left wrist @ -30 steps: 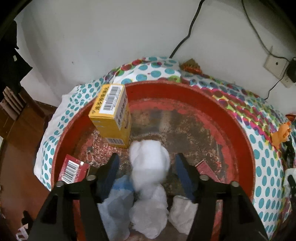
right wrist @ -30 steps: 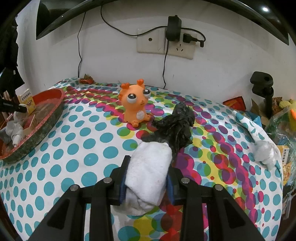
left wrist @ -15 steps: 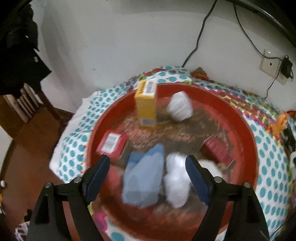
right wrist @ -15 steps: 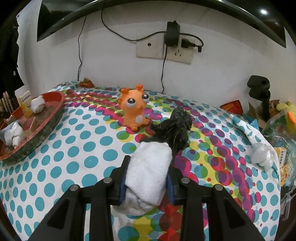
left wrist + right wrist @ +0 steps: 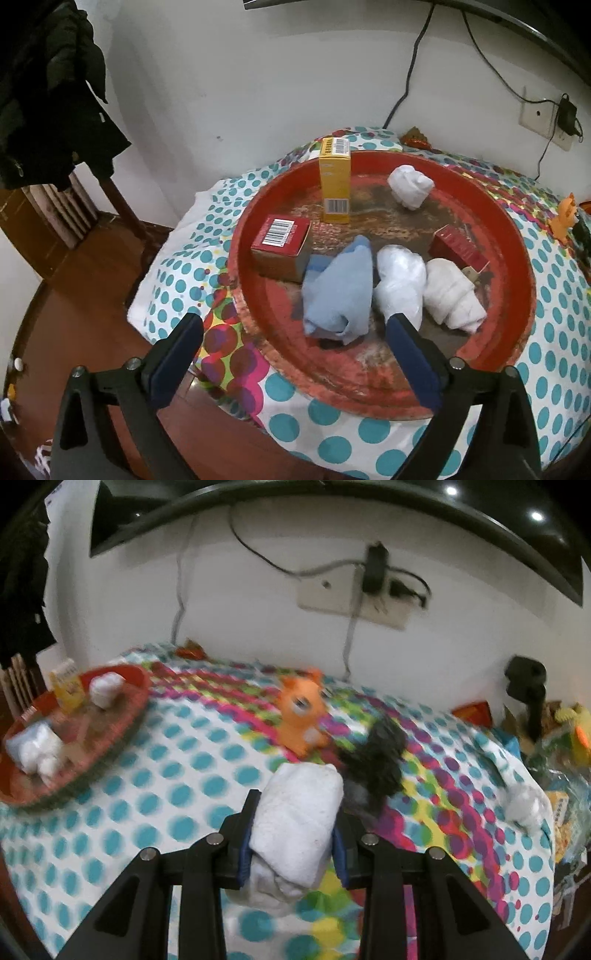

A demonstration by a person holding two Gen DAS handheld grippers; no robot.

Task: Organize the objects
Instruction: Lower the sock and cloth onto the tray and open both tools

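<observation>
A round red tray (image 5: 517, 229) holds a yellow box (image 5: 334, 184), two red boxes (image 5: 280, 240) (image 5: 458, 249), a blue rolled sock (image 5: 338, 291) and white rolled bundles (image 5: 400, 280) (image 5: 452, 291); one more white bundle (image 5: 410, 186) lies at its far side. My left gripper (image 5: 295, 328) hovers over the tray's near rim, its jaws opening wide with nothing gripped. My right gripper (image 5: 297, 812) is shut on a white rolled cloth (image 5: 303, 794) above the dotted tablecloth. The tray (image 5: 122, 731) shows at the far left there.
An orange toy (image 5: 301, 710) and a crumpled black bag (image 5: 380, 760) sit just beyond the right gripper. Another white bundle (image 5: 522, 805) and clutter lie at the table's right edge. A chair with a dark jacket (image 5: 48, 92) stands left of the table. Cables hang from a wall socket (image 5: 354, 602).
My left gripper let go of a white bundle, which now lies at the tray's far side, then drew back and spread wider. My right gripper rose a little with the white cloth.
</observation>
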